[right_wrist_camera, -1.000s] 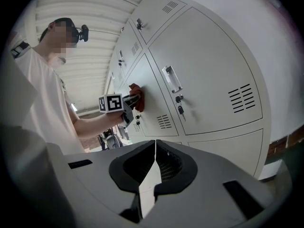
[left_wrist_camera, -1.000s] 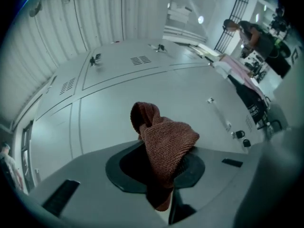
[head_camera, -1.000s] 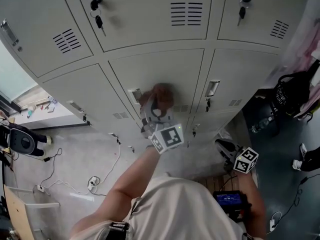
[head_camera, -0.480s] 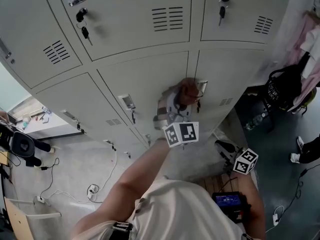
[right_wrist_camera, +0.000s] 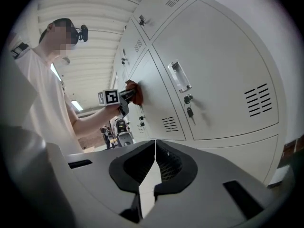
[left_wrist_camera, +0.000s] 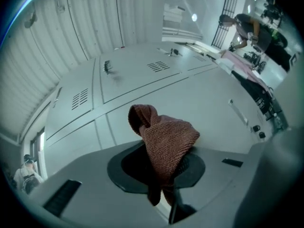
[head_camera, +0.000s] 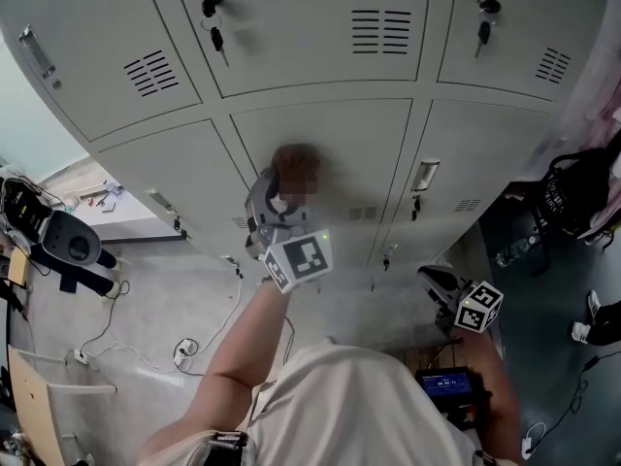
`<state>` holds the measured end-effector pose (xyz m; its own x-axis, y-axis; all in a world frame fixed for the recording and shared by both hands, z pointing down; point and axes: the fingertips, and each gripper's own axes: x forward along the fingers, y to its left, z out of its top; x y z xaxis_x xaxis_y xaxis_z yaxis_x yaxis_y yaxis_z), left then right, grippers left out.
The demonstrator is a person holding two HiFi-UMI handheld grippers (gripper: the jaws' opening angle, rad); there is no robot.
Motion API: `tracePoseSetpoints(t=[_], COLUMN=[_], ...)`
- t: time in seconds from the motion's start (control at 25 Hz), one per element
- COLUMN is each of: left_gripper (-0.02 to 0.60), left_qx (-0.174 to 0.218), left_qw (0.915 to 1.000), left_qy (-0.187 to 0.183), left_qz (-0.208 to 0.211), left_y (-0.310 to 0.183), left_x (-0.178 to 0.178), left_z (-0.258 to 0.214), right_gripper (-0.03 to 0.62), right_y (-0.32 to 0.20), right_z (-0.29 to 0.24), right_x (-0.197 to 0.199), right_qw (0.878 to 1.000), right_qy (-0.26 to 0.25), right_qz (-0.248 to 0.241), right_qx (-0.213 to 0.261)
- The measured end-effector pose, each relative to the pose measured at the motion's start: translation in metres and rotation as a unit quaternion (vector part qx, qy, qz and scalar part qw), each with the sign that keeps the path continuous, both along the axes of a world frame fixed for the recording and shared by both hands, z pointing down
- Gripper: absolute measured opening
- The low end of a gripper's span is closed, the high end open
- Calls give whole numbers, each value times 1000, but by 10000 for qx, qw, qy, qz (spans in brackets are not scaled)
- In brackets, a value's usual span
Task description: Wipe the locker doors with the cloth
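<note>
Cloth (head_camera: 297,171), in the left gripper (head_camera: 279,194), lies against the middle locker door (head_camera: 340,139), left of the neighbouring door's handle (head_camera: 424,175). Right gripper (head_camera: 441,284) sits lower right, well apart from the cloth; bag (head_camera: 572,197) farther right.

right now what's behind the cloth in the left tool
A grey locker door in the middle row. The cloth, clamped in the left tool, seems pressed against it. The patch of door directly under the cloth is covered, so its state can't be seen.
</note>
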<state>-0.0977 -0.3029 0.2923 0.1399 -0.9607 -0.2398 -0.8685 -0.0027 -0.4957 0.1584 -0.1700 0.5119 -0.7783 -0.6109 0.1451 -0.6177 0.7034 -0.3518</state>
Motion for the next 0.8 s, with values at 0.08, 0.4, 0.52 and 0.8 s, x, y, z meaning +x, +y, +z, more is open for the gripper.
tracePoseSetpoints(t=[0.08, 0.4, 0.52, 0.8], left_gripper=[67, 67, 67, 67], left_qx=[12, 319, 491, 629], left_qw=[9997, 9929, 9959, 9948], left_qy=[161, 997, 730, 273], left_qz=[-202, -561, -228, 751], left_y=[0, 3, 1, -1], left_x=[-32, -78, -41, 78], left_z=[6, -10, -25, -35], right_gripper=[18, 18, 18, 18], right_y=[-5, -8, -6, 2], right_z=[0, -3, -3, -10], right_x=[-10, -18, -11, 9], right_qw=[9999, 9995, 9998, 9998], right_qy=[6, 35, 1, 2], right_qz=[-142, -303, -178, 112], right_qx=[-1, 35, 40, 155])
